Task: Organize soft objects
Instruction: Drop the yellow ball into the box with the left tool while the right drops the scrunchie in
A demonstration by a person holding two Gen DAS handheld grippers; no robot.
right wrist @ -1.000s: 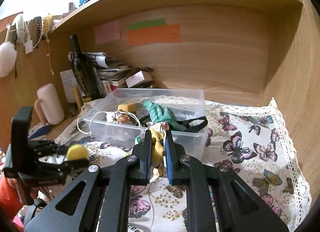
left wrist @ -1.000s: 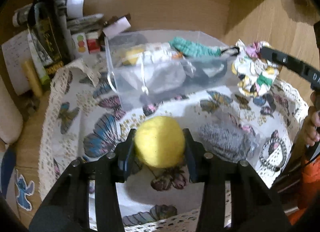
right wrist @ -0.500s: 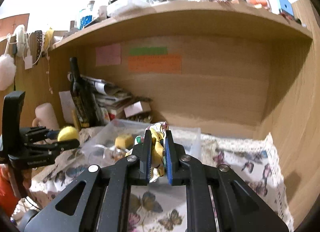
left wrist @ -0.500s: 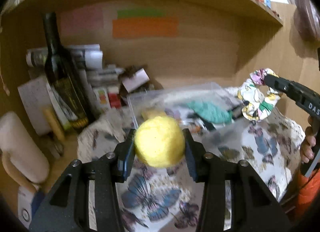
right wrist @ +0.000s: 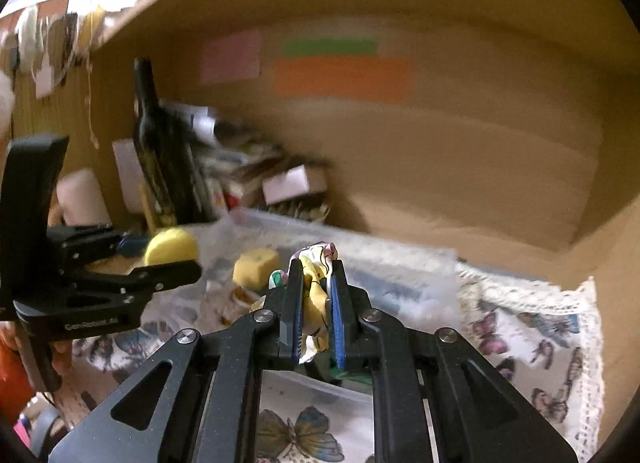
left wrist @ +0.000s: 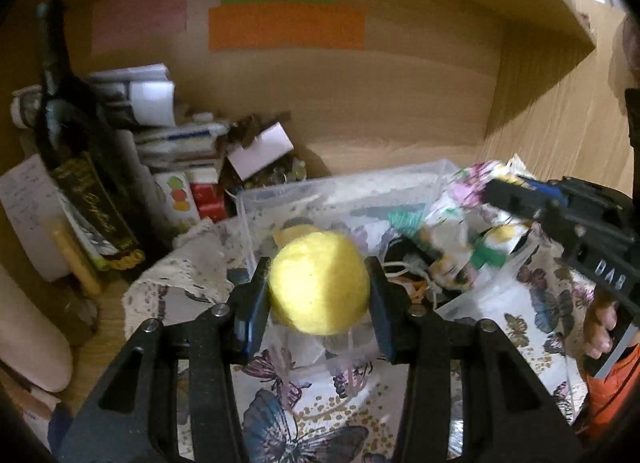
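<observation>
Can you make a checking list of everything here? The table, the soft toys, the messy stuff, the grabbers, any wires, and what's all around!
Surface: butterfly-print cloth with lace edge covers the wooden desk.
Job's things: yellow ball and floral scrunchie are both held in the air; the clear plastic bin already holds a yellow block and a teal knit piece.
Clutter: dark bottle, stacked papers and small boxes at the back left.
Grippers: left gripper shut on the ball; right gripper shut on the scrunchie.
Cables: nothing seen.
Surroundings: wooden alcove under a shelf; pink, green and orange paper notes on the back wall.
</observation>
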